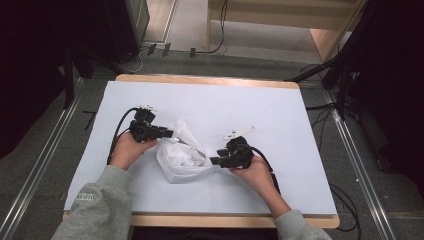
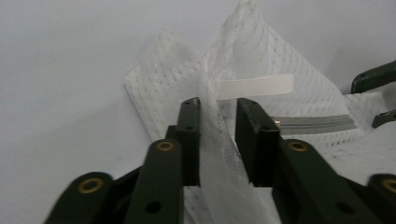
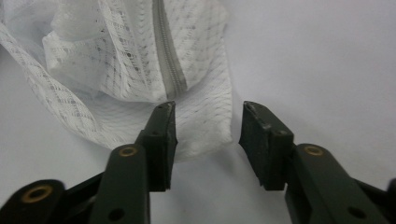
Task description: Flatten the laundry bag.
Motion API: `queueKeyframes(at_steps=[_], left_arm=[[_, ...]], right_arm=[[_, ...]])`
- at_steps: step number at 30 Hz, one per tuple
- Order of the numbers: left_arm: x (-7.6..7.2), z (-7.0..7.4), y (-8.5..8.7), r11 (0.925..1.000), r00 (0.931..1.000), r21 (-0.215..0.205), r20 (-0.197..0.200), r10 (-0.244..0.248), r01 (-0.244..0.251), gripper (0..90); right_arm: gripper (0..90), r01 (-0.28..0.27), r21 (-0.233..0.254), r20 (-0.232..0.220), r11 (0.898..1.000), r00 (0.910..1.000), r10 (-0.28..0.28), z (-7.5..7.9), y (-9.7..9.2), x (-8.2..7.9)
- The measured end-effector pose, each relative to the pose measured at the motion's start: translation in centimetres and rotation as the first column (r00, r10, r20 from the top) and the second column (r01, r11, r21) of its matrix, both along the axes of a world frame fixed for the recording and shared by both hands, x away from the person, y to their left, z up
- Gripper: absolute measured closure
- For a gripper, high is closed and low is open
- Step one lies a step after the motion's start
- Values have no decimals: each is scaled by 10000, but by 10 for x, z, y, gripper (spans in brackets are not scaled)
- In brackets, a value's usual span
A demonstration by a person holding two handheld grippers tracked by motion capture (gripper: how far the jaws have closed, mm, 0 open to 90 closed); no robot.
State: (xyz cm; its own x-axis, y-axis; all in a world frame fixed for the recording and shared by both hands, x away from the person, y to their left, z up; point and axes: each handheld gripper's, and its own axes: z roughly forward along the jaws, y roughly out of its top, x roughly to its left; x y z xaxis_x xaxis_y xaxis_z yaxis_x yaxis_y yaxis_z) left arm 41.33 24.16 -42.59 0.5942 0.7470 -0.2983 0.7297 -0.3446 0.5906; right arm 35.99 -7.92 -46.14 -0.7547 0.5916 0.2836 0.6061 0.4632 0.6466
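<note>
A white mesh zip bag (image 1: 181, 159) lies crumpled on the white-covered table (image 1: 240, 107), between my two grippers. My left gripper (image 1: 167, 134) is at the bag's upper left edge. In the left gripper view a raised fold of mesh (image 2: 219, 154) stands between the jaws of the left gripper (image 2: 218, 101), close against the left jaw, with a gap to the right one. My right gripper (image 1: 214, 161) is at the bag's right end. Its jaws (image 3: 208, 106) stand apart over a flat corner of the bag (image 3: 205, 121), just below the grey zipper (image 3: 169, 65).
A white strap (image 2: 257, 86) and the grey zipper band (image 2: 313, 123) lie on the mesh ahead of the left jaws. The wooden table edge (image 1: 210, 80) runs along the back. Cables (image 1: 327, 107) trail on the floor to the right.
</note>
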Motion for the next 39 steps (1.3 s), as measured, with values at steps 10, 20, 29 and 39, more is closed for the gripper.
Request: queueKeyframes(at_steps=[10,20,29,39], left_arm=[[-2,3,6,9995,9994,-167,-232,-261,257,900],[-6,16,23,9967,9977,-697,517,446,-410,900],[-11,28,42,9822,9842,-1485,1170,1332,-1152,900],[-34,39,34,9806,9809,-1811,1633,1053,-751,900]], right_arm=[[896,-264,-598,67,9979,9996,268,-5,6,1],[897,670,-497,751,9965,9952,-632,13,-21,10],[898,1990,-81,1244,9800,9726,-1964,27,-61,22],[899,2616,283,2899,9648,9215,-2584,58,-81,9]])
